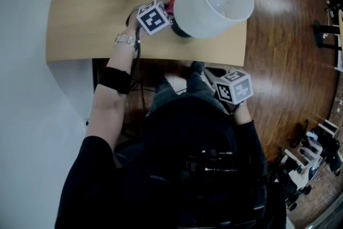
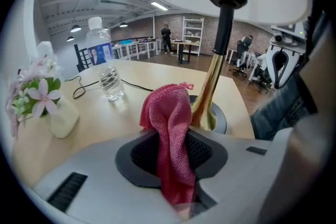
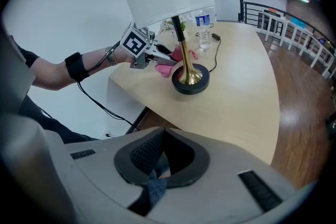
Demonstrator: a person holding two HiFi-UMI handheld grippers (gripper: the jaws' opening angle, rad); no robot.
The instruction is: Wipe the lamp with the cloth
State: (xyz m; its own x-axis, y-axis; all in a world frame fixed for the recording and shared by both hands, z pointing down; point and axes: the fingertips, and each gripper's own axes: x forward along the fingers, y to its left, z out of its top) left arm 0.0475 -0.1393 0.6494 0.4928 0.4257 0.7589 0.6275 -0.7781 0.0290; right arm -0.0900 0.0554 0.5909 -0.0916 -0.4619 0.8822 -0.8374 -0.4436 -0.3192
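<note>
The lamp has a white shade (image 1: pixel 214 2), a brass stem (image 2: pixel 212 86) and a round black base (image 3: pixel 191 83), and stands near the table's front edge. My left gripper (image 2: pixel 176 165) is shut on a pink cloth (image 2: pixel 170 134). The cloth's upper end rests against the foot of the stem, just above the base. From the head view, that gripper (image 1: pixel 154 16) sits left of the shade with a bit of the cloth (image 1: pixel 170 6) showing. My right gripper (image 3: pixel 163 136) hangs below the table edge, off the lamp, jaws together and empty.
A clear water bottle (image 2: pixel 105 68) and a small vase of flowers (image 2: pixel 44 99) stand at the back of the wooden table (image 1: pixel 91 8). A black cable (image 2: pixel 136 85) runs across the tabletop behind the lamp. The person's legs are under the front edge.
</note>
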